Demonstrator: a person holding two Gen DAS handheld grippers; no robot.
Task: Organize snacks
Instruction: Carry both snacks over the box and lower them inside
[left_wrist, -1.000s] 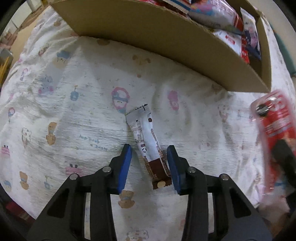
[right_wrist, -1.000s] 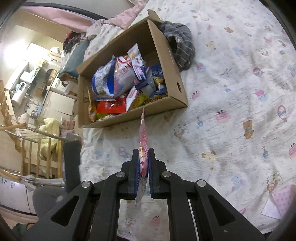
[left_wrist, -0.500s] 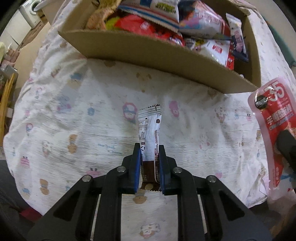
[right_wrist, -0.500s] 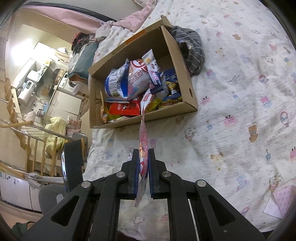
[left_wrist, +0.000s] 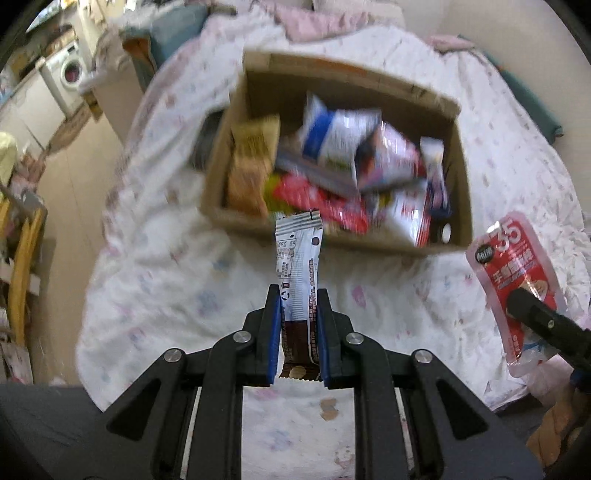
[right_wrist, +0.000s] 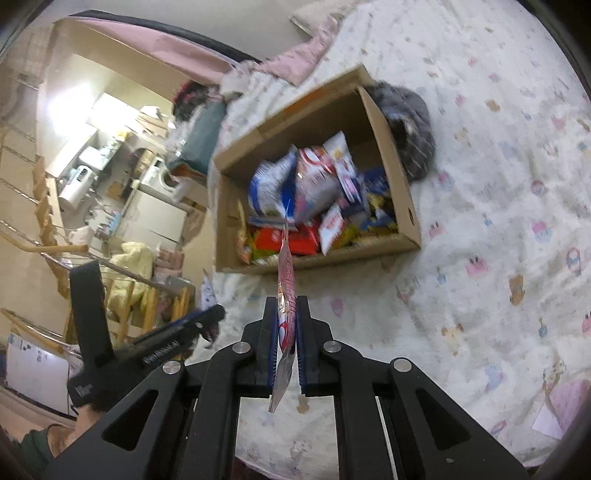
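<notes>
Gripping a white-and-brown snack bar (left_wrist: 300, 291), the left tongs (left_wrist: 297, 325) sit at the lower centre of the left wrist view, clamped on the wrapper's lower half so its crimped top stands up toward the cardboard box (left_wrist: 458, 177). That box fills the upper middle of the frame, resting on a patterned bedsheet (left_wrist: 166, 266) and packed with snack packets (left_wrist: 340, 136). At the right edge, a red pouch (left_wrist: 517, 266) hangs from a black finger of the other tool.

In the right wrist view, the right tongs (right_wrist: 287, 332) at lower centre are pressed together on the red pouch (right_wrist: 286, 291), seen edge-on. The box (right_wrist: 391, 155) lies above them. The left tool (right_wrist: 162, 343) shows at lower left.
</notes>
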